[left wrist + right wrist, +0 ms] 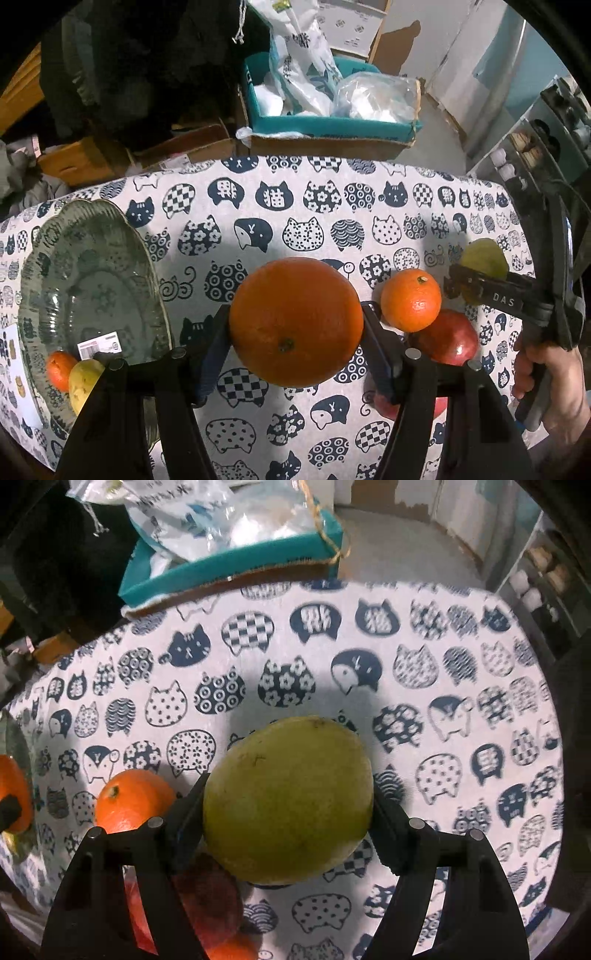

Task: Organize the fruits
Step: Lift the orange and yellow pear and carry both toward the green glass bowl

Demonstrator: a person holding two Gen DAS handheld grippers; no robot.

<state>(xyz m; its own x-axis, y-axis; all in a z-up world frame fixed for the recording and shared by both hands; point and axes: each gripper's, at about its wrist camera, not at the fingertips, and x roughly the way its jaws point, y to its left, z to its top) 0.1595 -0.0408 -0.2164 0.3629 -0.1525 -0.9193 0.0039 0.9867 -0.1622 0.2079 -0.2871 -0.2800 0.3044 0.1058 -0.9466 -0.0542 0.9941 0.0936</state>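
- While I watch the left wrist view, my left gripper (295,328) has its jaws clamped on both sides of a large orange (296,322), which sits between the two fingers with its stem scar facing the camera.
- Over on the right wrist view, my right gripper (288,823) pinches a green-yellow fruit (288,799) the same way, one finger on each flank; I cannot tell whether either fruit touches the cloth beneath it.
- Just right of the large orange sits a small mandarin (411,300), and touching its lower edge is a red apple (448,338).
- A second red fruit (384,406) shows partly behind my left gripper's right finger.
- From the left view I see the right gripper's dark body with the person's hand (546,380) around its handle, at the far right, the green-yellow fruit in its jaws.
- Left of my left gripper stands a glass plate (48,251) with a scalloped rim, holding a small orange fruit (59,370), a yellow fruit (83,384) and a printed label (99,344).
- Everything rests on a tablecloth (317,221) printed with navy cat faces.
- Beyond the table's far edge is a teal cardboard box (328,127) filled with plastic bags (373,98).
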